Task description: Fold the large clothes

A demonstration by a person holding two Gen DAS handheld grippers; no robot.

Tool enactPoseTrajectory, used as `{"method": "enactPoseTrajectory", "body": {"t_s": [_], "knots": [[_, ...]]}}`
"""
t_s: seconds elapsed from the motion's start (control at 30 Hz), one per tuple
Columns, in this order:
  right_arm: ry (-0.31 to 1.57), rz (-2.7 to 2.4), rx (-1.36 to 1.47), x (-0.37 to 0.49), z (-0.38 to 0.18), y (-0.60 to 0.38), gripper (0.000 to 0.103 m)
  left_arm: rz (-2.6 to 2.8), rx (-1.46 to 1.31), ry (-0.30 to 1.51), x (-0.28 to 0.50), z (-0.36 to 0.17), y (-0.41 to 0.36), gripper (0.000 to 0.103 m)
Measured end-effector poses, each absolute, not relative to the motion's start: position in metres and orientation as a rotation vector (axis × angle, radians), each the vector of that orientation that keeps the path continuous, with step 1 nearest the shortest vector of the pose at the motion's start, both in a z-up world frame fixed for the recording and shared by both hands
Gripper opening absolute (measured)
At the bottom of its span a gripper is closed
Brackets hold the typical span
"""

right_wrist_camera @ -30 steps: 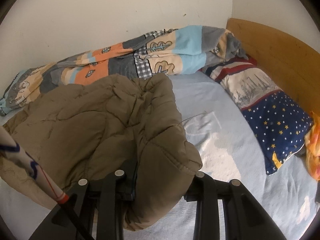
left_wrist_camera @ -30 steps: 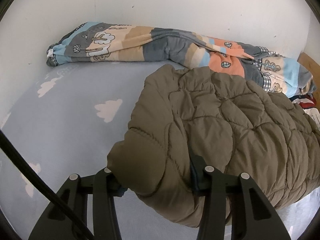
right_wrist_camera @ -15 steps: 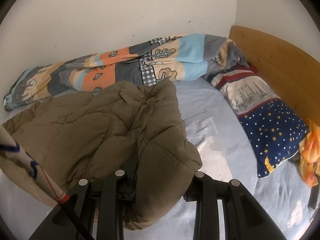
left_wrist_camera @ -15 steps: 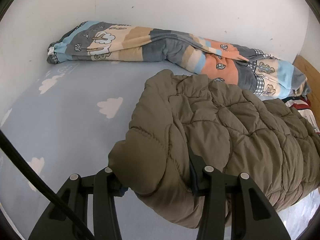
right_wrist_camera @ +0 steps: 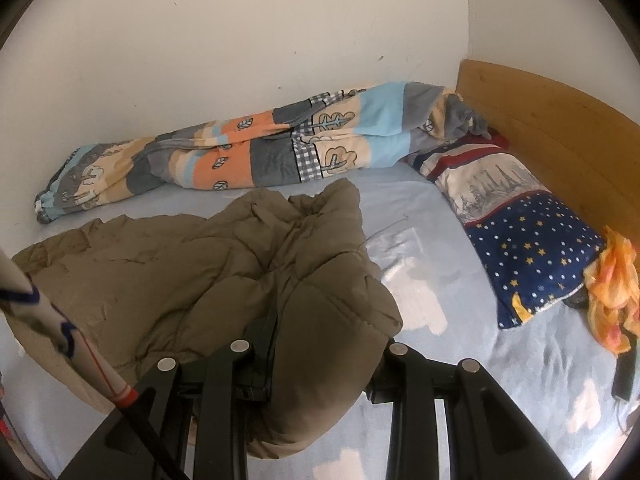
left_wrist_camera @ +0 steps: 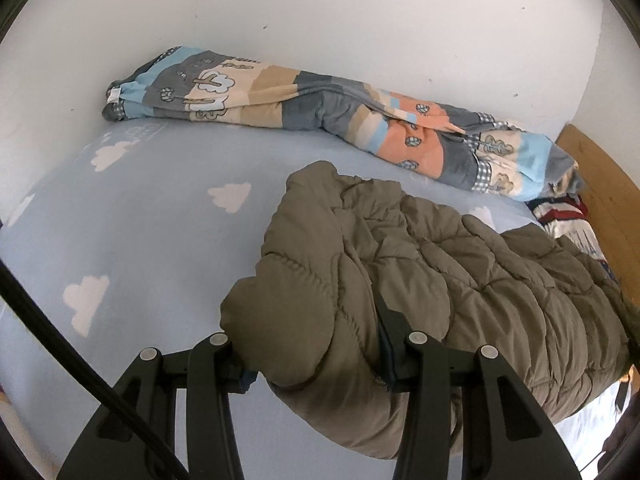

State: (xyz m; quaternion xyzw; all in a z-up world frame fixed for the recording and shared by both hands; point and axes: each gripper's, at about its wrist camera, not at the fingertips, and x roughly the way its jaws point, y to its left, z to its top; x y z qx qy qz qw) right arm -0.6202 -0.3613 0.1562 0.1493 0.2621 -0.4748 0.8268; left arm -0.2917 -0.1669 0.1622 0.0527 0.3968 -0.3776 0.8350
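Observation:
An olive quilted puffer jacket (left_wrist_camera: 460, 280) lies bunched on the light blue cloud-print bed sheet (left_wrist_camera: 140, 220). My left gripper (left_wrist_camera: 312, 360) is shut on the jacket's near left edge, which bulges between the fingers. In the right wrist view the jacket (right_wrist_camera: 180, 272) spreads to the left, and my right gripper (right_wrist_camera: 320, 360) is shut on its near right edge. Both held edges are lifted a little off the sheet (right_wrist_camera: 420, 240). The fingertips are hidden in the padding.
A rolled patchwork quilt (left_wrist_camera: 320, 120) lies along the back wall; it also shows in the right wrist view (right_wrist_camera: 260, 152). A star-print pillow (right_wrist_camera: 520, 240) rests by the wooden headboard (right_wrist_camera: 560, 128). An orange cloth (right_wrist_camera: 612, 292) lies at the right edge.
Both grippers have drawn back toward the near side with the jacket held. The quilt and wall look farther away and more sheet shows beyond the jacket.

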Motion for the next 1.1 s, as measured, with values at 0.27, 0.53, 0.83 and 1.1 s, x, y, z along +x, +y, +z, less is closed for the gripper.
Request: {"method": "enactPoseTrajectory", "body": {"t_s": [0.27, 0.53, 0.83, 1.1], "knots": [[0.549, -1.000, 0.337, -0.660, 0.140, -0.308, 0.033, -0.803, 0.129, 0.837, -0.327, 0.154, -0.123, 0.045], [0.591, -0.989, 0.382, -0.686, 0.107, -0.279, 0.033, -0.795, 0.172, 0.898, -0.349, 0.116, -0.097, 0.047], [0.682, -0.980, 0.484, -0.697, 0.055, -0.283, 0.034, -0.773, 0.127, 0.990, -0.349, 0.068, -0.081, 0.054], [0.703, -0.966, 0.601, -0.707, 0.014, -0.299, 0.037, -0.715, -0.002, 1.020, -0.341, 0.041, -0.068, 0.085]]}}
